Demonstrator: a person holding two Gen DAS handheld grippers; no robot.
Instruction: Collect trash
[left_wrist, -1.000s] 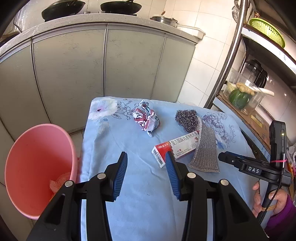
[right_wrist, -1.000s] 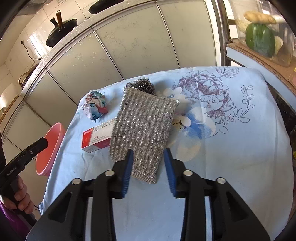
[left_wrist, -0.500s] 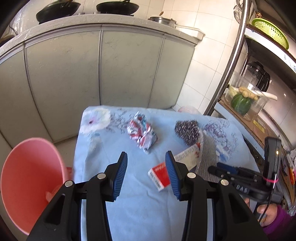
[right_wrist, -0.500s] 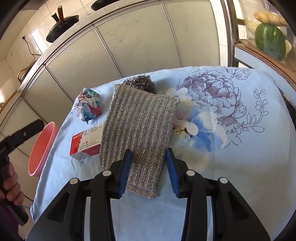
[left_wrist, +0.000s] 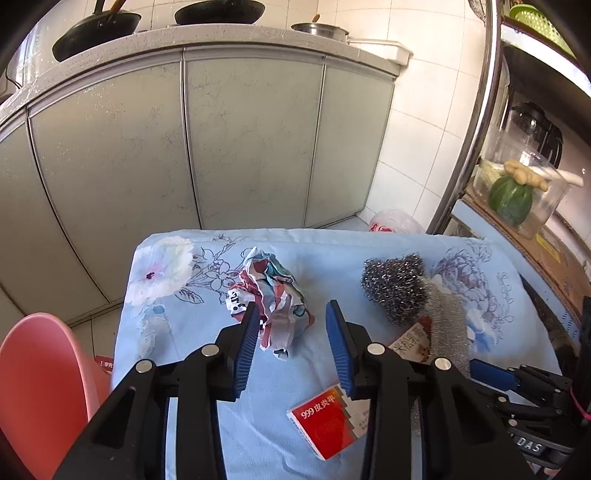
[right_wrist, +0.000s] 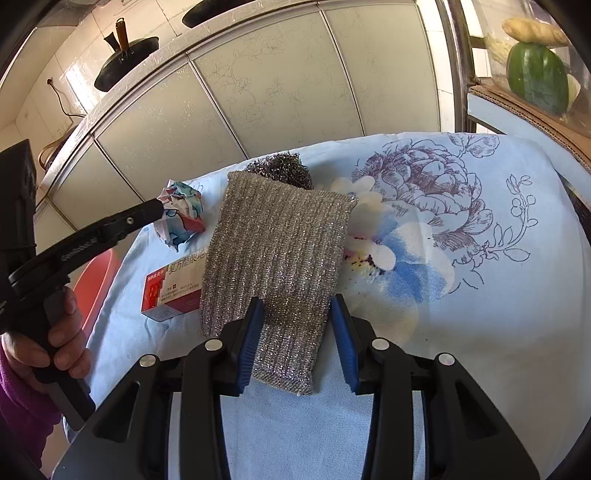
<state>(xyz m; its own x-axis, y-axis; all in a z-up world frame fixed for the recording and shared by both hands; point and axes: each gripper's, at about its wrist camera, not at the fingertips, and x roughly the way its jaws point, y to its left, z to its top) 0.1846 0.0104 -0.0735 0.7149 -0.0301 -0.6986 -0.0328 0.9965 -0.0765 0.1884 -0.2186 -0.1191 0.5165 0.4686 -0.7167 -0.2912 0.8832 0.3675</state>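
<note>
Left hand-held gripper has been closing a bit, its jaws partly open around the paper ball on the worktop. Right hand-held gripper sits partly open over the cloth, not squeezing.

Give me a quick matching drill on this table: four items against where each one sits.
1 crumpled wrapper
2 silver mesh cloth
3 steel wool ball
4 red medicine box

a between the right tongs
b at the cloth's far end
c between the left tongs
d partly under the cloth's left edge

Pairs: 1-c, 2-a, 3-b, 4-d
</note>
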